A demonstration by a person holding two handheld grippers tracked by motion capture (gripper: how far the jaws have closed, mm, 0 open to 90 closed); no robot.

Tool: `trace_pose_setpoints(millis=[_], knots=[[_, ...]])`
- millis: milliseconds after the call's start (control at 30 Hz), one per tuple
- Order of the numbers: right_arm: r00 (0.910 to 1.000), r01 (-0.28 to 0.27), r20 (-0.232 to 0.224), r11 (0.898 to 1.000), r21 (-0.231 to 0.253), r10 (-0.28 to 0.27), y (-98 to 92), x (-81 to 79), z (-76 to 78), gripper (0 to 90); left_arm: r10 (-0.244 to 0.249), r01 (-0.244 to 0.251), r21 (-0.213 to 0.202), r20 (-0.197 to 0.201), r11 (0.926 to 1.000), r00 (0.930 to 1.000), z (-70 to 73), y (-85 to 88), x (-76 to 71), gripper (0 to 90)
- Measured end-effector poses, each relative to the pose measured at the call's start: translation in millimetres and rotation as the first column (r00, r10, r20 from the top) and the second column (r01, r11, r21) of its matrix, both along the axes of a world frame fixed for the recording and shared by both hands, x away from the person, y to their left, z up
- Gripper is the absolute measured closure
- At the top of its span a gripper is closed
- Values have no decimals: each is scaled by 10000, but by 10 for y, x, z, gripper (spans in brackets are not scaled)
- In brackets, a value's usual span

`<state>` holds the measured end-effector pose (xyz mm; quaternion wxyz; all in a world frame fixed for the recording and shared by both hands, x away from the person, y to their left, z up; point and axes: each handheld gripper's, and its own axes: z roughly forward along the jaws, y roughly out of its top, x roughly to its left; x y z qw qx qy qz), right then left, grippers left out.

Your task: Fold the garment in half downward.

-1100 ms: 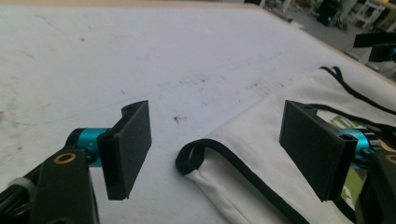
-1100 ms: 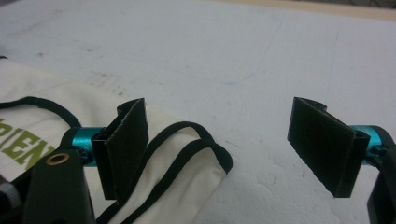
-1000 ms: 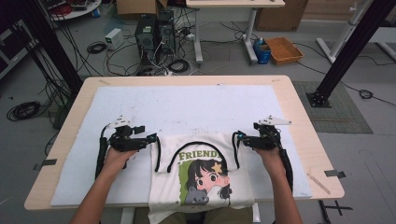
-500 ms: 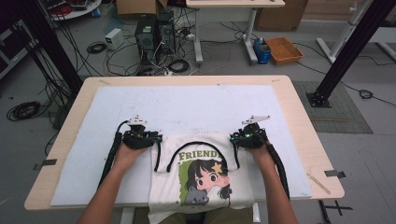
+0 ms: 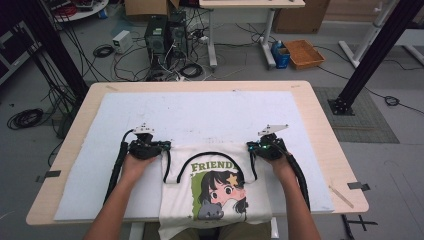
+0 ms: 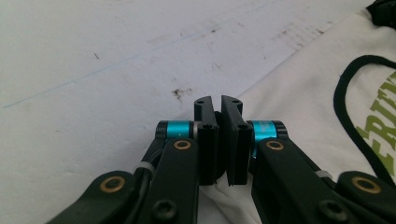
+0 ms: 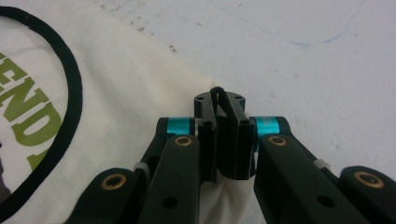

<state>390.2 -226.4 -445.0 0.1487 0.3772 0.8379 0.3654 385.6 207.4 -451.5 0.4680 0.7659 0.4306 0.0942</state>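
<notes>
A pale wooden tabletop (image 5: 325, 120) carries a white foam sheet (image 5: 210, 115), and at its near edge lies a cream sleeveless shirt with black trim and a cartoon girl print (image 5: 216, 192), its length running toward the person and its hem hanging over the edge. The left tool (image 6: 218, 122) and right tool (image 7: 219, 119) are each closed on a far corner of the shirt, one at each shoulder, so the fabric stretches sideways between them.
</notes>
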Motion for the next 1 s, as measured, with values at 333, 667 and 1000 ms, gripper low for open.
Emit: trace_pose_setpoints(millis=[333, 667, 1000], knots=[[9939, 569, 929, 9981, 245, -589, -30, 140, 32, 858, 1228, -1188, -1671, 137, 9788, 9923, 92, 135, 201, 856], [9676, 255, 2483, 9958, 881, -467, -60, 68, 177, 855, 725, -299, -2675, 1508, 9631, 9859, 237, 141, 40, 854], [9588, -1370, 2708, 9745, 1779, 854, -248, -391, 192, 854, -353, 817, -2751, 1693, 9579, 9849, 218, 219, -418, 851]])
